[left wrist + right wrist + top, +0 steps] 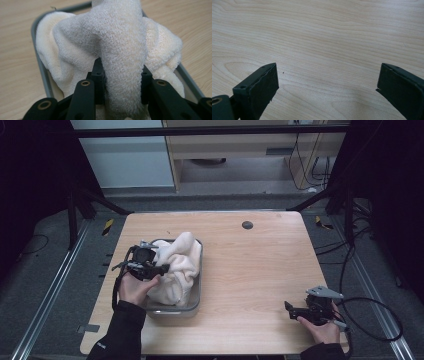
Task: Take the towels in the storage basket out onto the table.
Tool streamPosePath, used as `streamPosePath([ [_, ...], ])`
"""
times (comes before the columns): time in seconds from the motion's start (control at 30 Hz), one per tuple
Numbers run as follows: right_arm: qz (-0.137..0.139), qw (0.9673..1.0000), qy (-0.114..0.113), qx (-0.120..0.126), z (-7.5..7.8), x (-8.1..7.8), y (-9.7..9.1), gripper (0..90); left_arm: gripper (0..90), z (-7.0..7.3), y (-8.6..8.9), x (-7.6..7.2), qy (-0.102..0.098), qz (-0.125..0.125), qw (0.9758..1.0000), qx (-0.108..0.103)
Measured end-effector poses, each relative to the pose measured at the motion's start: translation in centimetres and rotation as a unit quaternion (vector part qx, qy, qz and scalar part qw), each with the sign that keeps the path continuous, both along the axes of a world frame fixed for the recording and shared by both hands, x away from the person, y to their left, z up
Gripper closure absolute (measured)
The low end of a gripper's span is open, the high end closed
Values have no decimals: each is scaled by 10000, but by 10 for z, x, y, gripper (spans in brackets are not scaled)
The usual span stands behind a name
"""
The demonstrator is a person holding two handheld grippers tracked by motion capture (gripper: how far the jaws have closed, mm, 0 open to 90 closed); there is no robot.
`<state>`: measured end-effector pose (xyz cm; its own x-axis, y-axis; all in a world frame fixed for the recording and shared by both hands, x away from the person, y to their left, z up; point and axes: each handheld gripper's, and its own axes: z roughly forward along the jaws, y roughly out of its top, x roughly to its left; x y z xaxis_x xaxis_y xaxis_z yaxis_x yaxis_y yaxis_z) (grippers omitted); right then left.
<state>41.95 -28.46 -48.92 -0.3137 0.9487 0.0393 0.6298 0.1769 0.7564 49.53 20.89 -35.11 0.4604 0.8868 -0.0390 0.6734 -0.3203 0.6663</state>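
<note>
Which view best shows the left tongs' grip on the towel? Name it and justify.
The left gripper view: the left tongs close on a thick fold of the cream towel, jaws pressing both sides, above the grey tray. The high view shows the towel heaped in the tray, the grip itself too small. The right gripper view shows bare tabletop between open tongs.

Table surface
Light wood table [250, 270] carries grey tray [192, 306] at left; dark round spot [247, 225] near far edge.
</note>
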Motion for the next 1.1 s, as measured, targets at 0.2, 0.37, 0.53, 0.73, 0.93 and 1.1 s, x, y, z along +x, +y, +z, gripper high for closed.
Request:
streamPosePath([
  [0.2,-2,10000,-11,-13,0,0,0,35,675,26,4,-3,-218,-24,9998,19],
  [0.37,6,10000,-26,-39,-1,1,0,36,675,43,5,-6,-318,-48,9995,33],
  [0.53,11,10000,-29,-41,-1,1,0,36,675,59,6,-7,-403,-87,9991,-34],
  [0.73,8,10000,-11,-36,-1,1,0,36,675,74,7,-9,-429,-168,9989,-88],
  [0.93,8,10000,-16,-35,-1,1,0,36,674,87,8,-13,-470,-192,9987,-28],
  [1.1,8,10000,-21,-34,-1,1,0,36,674,97,11,-15,-472,-233,9986,-2],
])
